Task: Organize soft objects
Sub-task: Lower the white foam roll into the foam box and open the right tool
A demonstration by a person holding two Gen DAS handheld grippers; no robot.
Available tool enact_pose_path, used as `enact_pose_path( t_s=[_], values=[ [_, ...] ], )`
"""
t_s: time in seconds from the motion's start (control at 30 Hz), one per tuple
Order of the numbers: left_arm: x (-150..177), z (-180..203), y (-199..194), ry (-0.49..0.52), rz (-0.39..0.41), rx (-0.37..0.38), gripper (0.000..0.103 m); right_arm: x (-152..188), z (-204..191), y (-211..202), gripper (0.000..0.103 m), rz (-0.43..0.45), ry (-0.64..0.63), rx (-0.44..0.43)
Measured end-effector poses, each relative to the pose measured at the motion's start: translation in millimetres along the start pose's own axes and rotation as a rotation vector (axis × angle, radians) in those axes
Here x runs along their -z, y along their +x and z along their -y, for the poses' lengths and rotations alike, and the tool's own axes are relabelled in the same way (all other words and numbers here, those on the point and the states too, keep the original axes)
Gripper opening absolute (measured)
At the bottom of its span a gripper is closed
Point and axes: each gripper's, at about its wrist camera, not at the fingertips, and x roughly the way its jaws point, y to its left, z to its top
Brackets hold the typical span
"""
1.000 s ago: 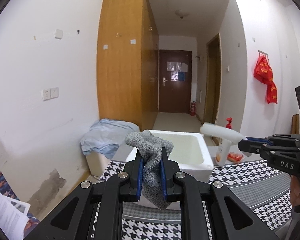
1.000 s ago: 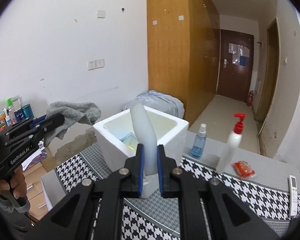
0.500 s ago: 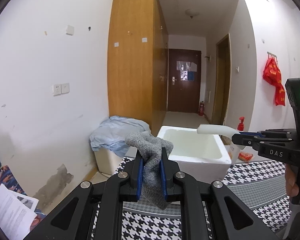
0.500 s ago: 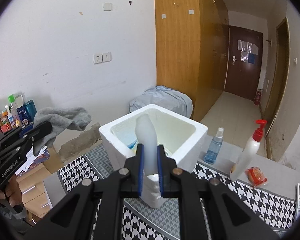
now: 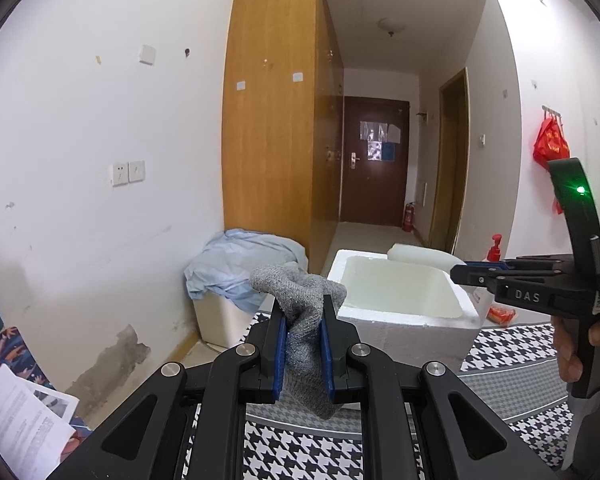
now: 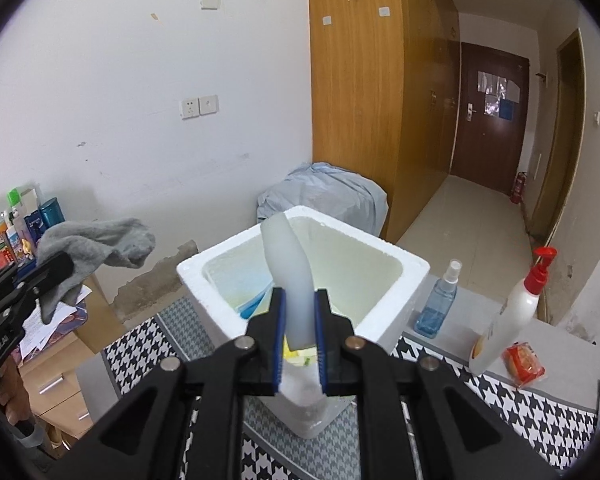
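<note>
My right hand-held gripper [image 6: 300,332] has carried the pale foam strip [image 6: 290,276] across toward the white foam box [image 6: 414,270]: a second ago the strip stood in front of the box's near wall, and now its upper end hangs over the box's open top, with the blue and yellow things inside showing just behind it. From my left hand-held gripper [image 5: 303,344], the right one with its strip has slid from beside the box to over its far right rim. The box itself now sits further right and larger in my left view.
</note>
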Motion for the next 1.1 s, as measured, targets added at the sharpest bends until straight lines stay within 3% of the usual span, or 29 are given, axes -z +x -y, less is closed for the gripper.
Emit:
enact_pose_path(
  t_s=[0.37, 0.5, 0.6, 0.77, 0.9, 1.1],
  values=[
    [1.6, -5.4, 1.9, -0.018, 0.003, -0.002, 0.016, -3.0, 7.1, 22.9, 0.02, -0.034, 0.012, 0.037],
    [1.8, -6.2, 2.1, -0.024, 0.003, -0.001, 0.016, -2.8, 5.3, 27.0, 0.038, -0.048, 0.005, 0.026],
    [-0.5, -6.8, 2.3, -0.025, 0.008, 0.003, 0.016, -1.3, 3.6, 24.9, 0.062, -0.042, -0.005, 0.021],
    [-2.3, -4.0, 5.1, -0.011, 0.008, 0.016, 0.016, -1.1, 7.1, 16.0, 0.069, -0.021, 0.026, -0.002],
    [-4.7, -3.2, 6.8, -0.012, 0.015, 0.025, 0.016, 3.2, 11.8, 7.9, 0.097, 0.004, 0.054, 0.015],
    [-7.8, 3.5, 14.6, -0.006, 0.008, 0.049, 0.016, 6.7, 16.5, -3.0, 0.098, 0.015, 0.065, 0.022]
  ],
)
